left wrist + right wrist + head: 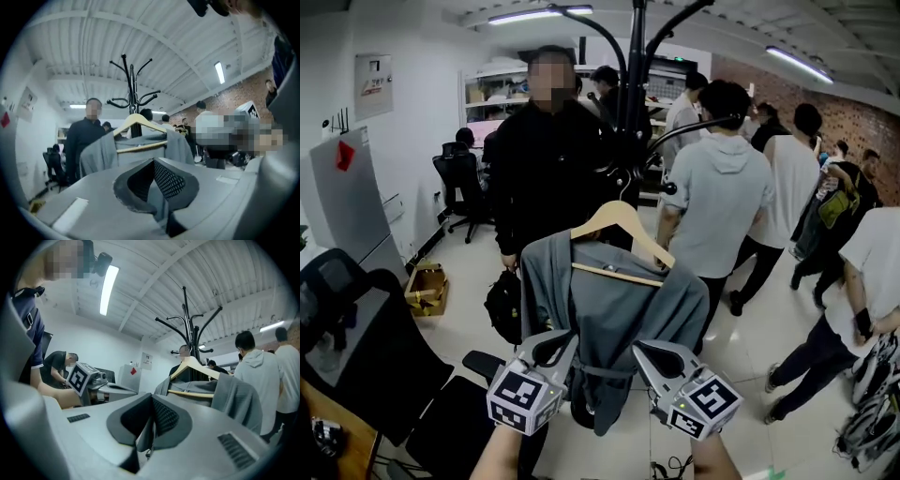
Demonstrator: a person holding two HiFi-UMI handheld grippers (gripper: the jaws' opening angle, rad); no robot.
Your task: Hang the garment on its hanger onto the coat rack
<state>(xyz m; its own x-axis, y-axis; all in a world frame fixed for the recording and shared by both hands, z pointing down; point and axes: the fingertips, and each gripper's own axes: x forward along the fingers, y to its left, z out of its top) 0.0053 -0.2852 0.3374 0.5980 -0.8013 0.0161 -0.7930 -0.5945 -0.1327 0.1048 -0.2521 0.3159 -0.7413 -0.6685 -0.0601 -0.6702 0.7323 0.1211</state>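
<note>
A grey garment (pixel 619 309) hangs on a wooden hanger (pixel 623 220) against the pole of the black coat rack (pixel 635 66). Neither gripper holds the hanger. My left gripper (pixel 562 339) is low at the garment's left edge and my right gripper (pixel 645 352) low at its right edge, both pointing up at it. In the left gripper view the pads of the left gripper (pixel 153 161) meet, with the hanger (pixel 138 121) and rack (pixel 132 89) beyond. The right gripper (pixel 152 397) is likewise shut, with the garment (pixel 234 394) ahead of it.
Several people stand close behind the rack: one in black (pixel 544 169), one in a grey hoodie (pixel 722 197). A black bag (pixel 502 305) hangs by the garment's left side. A dark chair (pixel 356 328) is at my left, with a cardboard box (pixel 427 286) on the floor.
</note>
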